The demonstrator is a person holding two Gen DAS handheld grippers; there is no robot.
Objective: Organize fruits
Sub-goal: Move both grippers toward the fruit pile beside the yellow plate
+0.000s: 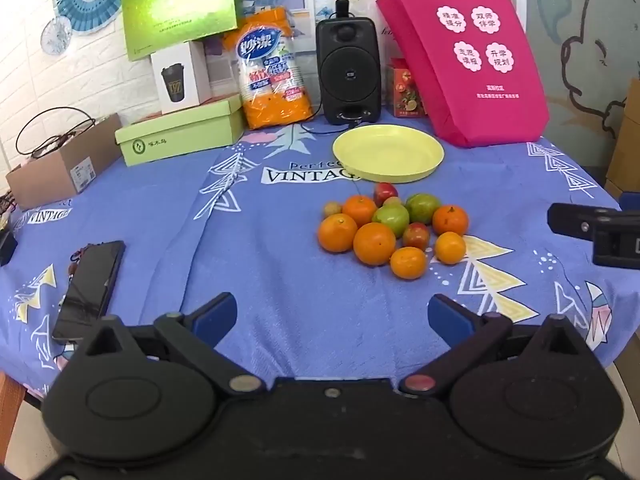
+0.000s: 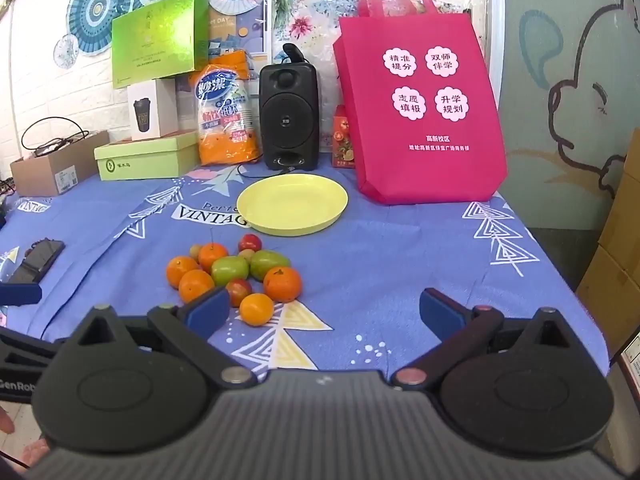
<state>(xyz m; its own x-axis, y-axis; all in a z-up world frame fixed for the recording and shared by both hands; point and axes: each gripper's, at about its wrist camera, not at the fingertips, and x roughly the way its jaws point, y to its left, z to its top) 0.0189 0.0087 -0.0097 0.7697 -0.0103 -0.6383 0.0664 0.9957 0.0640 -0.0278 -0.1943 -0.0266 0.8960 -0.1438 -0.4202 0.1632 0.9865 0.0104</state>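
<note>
Inspecting counter: blue patterned cloth point(image 1: 280, 248) covers the counter; clutter stands along the back edge.
Fruit pile: oranges, green fruits and small red ones lie bunched together point(image 1: 390, 226) on the cloth, just in front of the plate and not on it.
Plate: yellow plate point(image 1: 388, 154) sits near the back, with nothing on it.
Left tool: left tool point(image 1: 332, 316) hovers over bare cloth, short of the fruit; jaws spread wide, nothing between them.
Right tool: right tool point(image 2: 324, 312) hangs beside the pile, its left pad in front of one orange in the view; jaws spread wide, gripping nothing.
Back row: pink bag point(image 1: 464, 56), black speaker point(image 1: 347, 70), green boxes point(image 1: 180, 132).
Left side: dark phone point(image 1: 90, 288) lies flat on the cloth.
</note>
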